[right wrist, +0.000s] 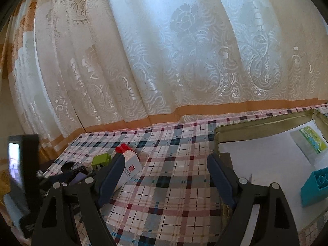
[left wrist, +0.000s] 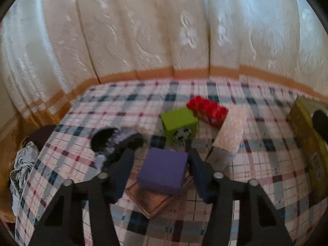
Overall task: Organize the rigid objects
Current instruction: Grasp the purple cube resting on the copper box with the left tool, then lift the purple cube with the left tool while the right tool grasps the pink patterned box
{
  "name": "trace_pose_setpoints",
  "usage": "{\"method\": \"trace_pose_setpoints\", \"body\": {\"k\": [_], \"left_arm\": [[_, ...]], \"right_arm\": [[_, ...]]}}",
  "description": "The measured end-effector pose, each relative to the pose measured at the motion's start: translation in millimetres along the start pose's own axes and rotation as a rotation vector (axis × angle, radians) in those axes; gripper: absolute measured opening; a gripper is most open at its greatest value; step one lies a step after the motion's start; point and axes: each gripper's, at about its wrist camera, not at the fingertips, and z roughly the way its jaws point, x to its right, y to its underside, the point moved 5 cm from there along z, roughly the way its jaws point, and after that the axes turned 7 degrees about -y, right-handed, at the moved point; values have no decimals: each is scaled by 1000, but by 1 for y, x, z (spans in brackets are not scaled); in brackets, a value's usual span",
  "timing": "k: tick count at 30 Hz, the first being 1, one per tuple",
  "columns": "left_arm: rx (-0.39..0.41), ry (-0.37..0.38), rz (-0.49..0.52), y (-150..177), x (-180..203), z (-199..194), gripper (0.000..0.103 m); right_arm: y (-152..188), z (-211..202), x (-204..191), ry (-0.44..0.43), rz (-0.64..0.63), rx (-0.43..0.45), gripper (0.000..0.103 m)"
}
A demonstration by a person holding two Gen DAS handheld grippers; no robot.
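Note:
A purple block (left wrist: 164,170) lies on a flat brown square (left wrist: 151,203) on the checked tablecloth. My left gripper (left wrist: 160,153) straddles the block; its right finger is at the block's side, while a strip of cloth shows between the left finger and the block. Behind it are a green cube (left wrist: 180,125) with a picture on its front, a red studded brick (left wrist: 207,109) and a white box (left wrist: 229,131). My right gripper (right wrist: 164,162) is open over bare cloth, beside a gold tin (right wrist: 256,127) that holds a teal brick (right wrist: 316,186).
A black and white object (left wrist: 110,139) lies left of the purple block. Crumpled cloth (left wrist: 22,168) hangs off the table's left edge. A cream curtain (left wrist: 143,30) closes the far side. The tin's gold wall (left wrist: 307,135) stands at the right. A dark device (right wrist: 20,164) with a screen stands far left.

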Motion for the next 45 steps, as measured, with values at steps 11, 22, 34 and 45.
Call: {"method": "trace_pose_setpoints", "body": {"k": [11,22,34,45], "left_arm": [[70,41,-198,7,-45,-22,39],[170,-113,-334,-5,-90,-45,39],[160,-129,-365,-5,-103,-43,39],[140,-104,-364,-1,-97,-38,39]], "right_arm": [[2,4,-2,-9,-5,-18,84],[13,37,-37,-133,-4,-144,84],[35,125,-69,-66,12,-395,74],[33,85,-51,-202,-51,-362,28]]}}
